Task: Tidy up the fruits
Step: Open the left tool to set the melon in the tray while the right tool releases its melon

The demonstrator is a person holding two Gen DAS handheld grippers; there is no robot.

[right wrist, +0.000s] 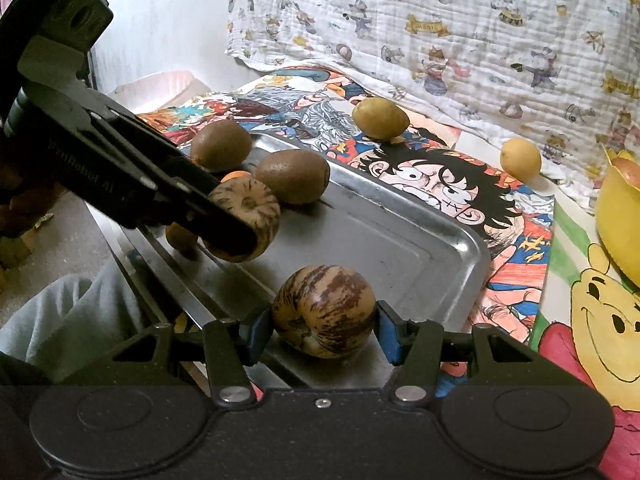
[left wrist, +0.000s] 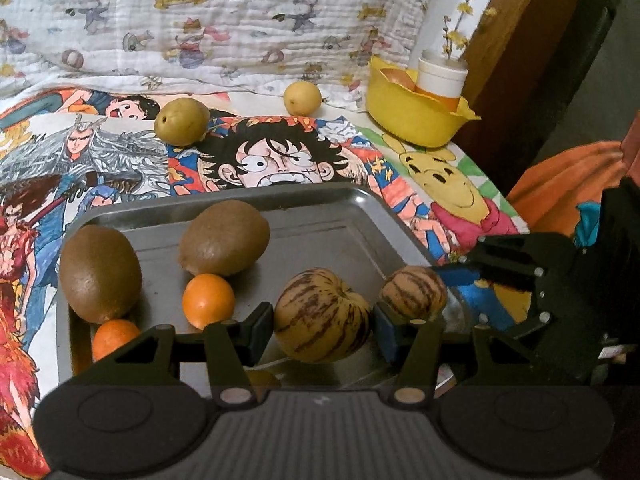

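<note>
Now, our tools:
left tool [left wrist: 323, 326]: we grip one striped melon [left wrist: 322, 315]
right tool [right wrist: 324, 326]: we clamp another striped fruit [right wrist: 325, 310]
metal tray [right wrist: 400, 240]: kiwis [left wrist: 224, 238], oranges [left wrist: 208, 300]

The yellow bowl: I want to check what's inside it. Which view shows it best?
The left wrist view: the whole yellow bowl shows, holding a white cup with sprigs and something orange. The right wrist view catches only part of the bowl at its right edge.
</note>
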